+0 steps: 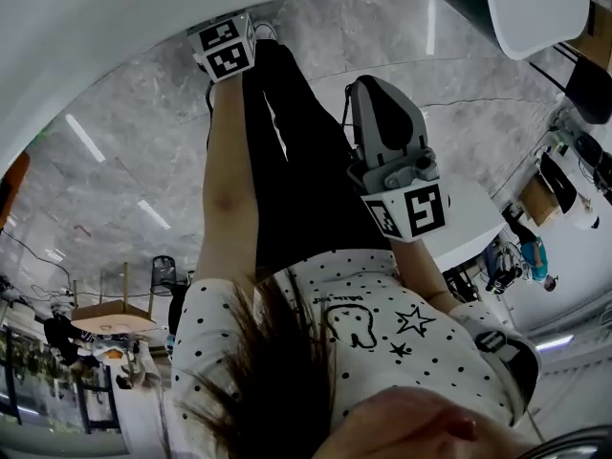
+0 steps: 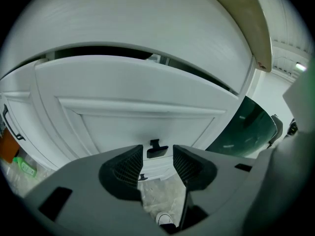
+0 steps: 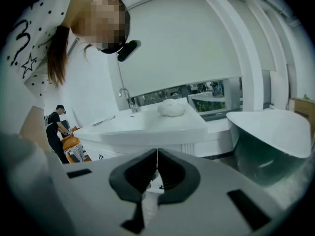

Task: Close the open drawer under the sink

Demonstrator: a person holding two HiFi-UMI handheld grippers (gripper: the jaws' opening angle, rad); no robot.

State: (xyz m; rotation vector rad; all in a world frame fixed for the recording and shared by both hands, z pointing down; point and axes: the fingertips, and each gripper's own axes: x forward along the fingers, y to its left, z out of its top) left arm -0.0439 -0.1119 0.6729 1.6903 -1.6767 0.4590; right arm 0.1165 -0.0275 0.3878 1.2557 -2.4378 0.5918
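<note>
In the left gripper view the white panelled drawer front (image 2: 138, 124) fills the middle, with a dark gap (image 2: 98, 52) between its top edge and the white cabinet body above. Its small black handle (image 2: 157, 149) shows just beyond my left gripper (image 2: 157, 162), which stands open with nothing between its ribbed pads. In the head view only that gripper's marker cube (image 1: 227, 48) shows, at the end of my outstretched arm. My right gripper (image 3: 157, 157) is shut on nothing and points away across the room; the head view shows the right gripper (image 1: 371, 89) hanging beside my leg.
A white sink counter (image 3: 147, 127) with a faucet (image 3: 127, 100) and a white cloth (image 3: 171, 107) stands ahead of the right gripper. A dark bathtub (image 3: 268, 141) is at right, and another person (image 3: 56, 127) at left. Grey marble floor (image 1: 124, 161) lies below.
</note>
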